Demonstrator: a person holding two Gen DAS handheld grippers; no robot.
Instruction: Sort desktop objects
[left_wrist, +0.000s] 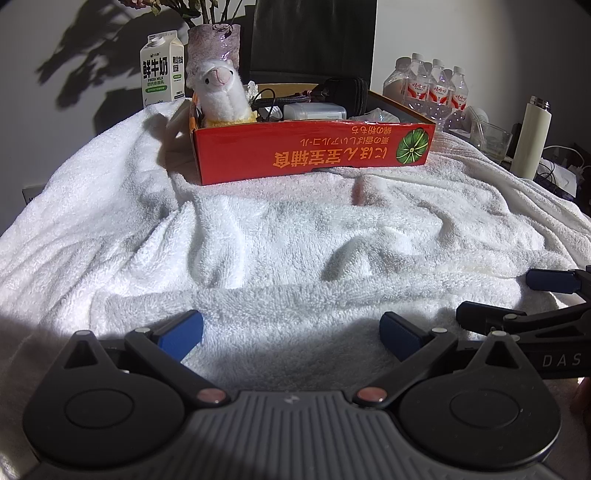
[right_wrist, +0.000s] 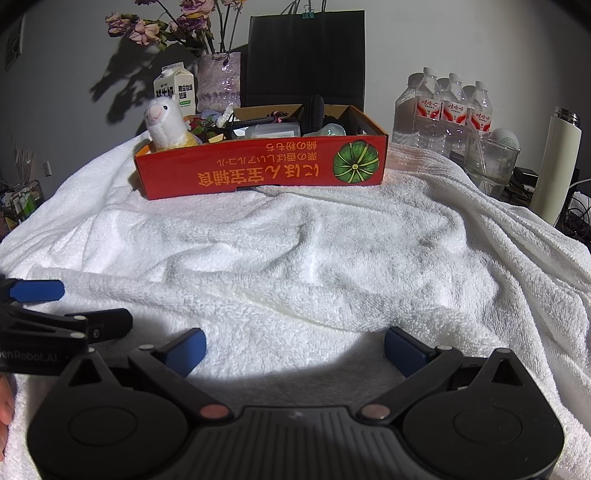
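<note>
Both grippers sit low over the white towel (right_wrist: 332, 236), side by side and empty. From its own camera the left gripper (left_wrist: 291, 334) has its blue pads spread wide with only terry cloth between them; the right gripper (right_wrist: 295, 349) is spread the same way, nothing pinched. Each one shows at the edge of the other's view, close alongside.

Straight ahead of both tools, well apart from the fingertips, stands the red cardboard box (left_wrist: 314, 151) with its printing upside down. It already holds the plush alpaca (left_wrist: 221, 92) at its left end, plus cables, a white charger-like block (left_wrist: 314, 110) and a dark pouch (right_wrist: 314, 110). Beyond the box are a milk carton (left_wrist: 162, 66), a vase of dried flowers (right_wrist: 218, 81) and a black paper bag (right_wrist: 306, 55); ahead and to the right are water bottles (right_wrist: 454, 103), a glass container (right_wrist: 491, 158) and a white thermos (right_wrist: 556, 166).

No loose item lies on the towel between tools and box, so the sorting looks finished or paused. Any next move would call for finding a remaining object first, likely off to the right.
</note>
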